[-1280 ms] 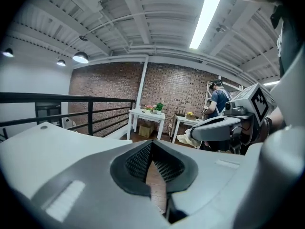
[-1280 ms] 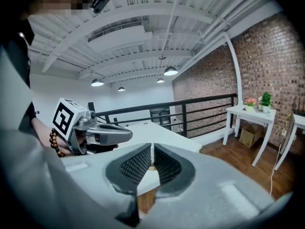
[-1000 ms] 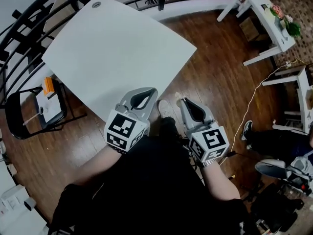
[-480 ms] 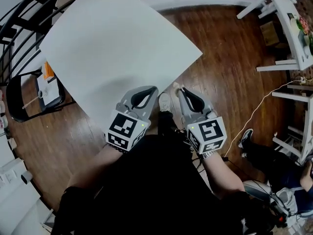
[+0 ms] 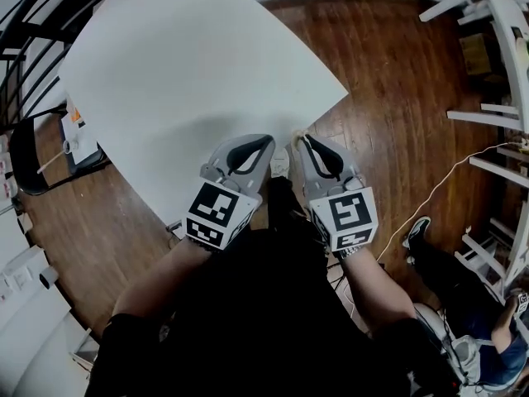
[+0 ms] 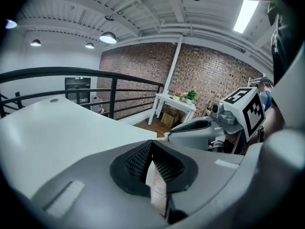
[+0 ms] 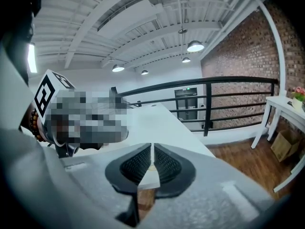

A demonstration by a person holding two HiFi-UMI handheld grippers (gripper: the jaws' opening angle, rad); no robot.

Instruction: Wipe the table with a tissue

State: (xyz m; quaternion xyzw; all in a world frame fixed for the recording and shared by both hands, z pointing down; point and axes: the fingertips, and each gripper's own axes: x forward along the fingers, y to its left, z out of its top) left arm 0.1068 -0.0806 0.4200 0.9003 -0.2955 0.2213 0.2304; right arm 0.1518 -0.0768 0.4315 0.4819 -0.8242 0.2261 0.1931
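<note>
No tissue shows in any view. The white table point(image 5: 190, 73) fills the upper left of the head view, bare, with one corner pointing right. My left gripper point(image 5: 269, 143) and right gripper point(image 5: 299, 139) are held side by side close to my body, at the table's near edge, with their tips over the wood floor. Both are shut with nothing between the pads. In the left gripper view its jaws point(image 6: 151, 144) meet, with the table point(image 6: 62, 123) to the left and the right gripper point(image 6: 200, 130) alongside. The right gripper view shows its jaws point(image 7: 152, 149) closed before the table point(image 7: 157, 118).
A black chair point(image 5: 29, 168) with papers and small items stands left of the table. Black railing point(image 6: 109, 87) runs behind it. White side tables point(image 5: 496, 23) stand at the right, and a cable point(image 5: 446, 180) crosses the floor. Another person point(image 5: 496, 337) sits at the lower right.
The head view has swung, so the table sits larger and nearer. Both grippers have edged up toward the table's near edge, still shut and side by side.
</note>
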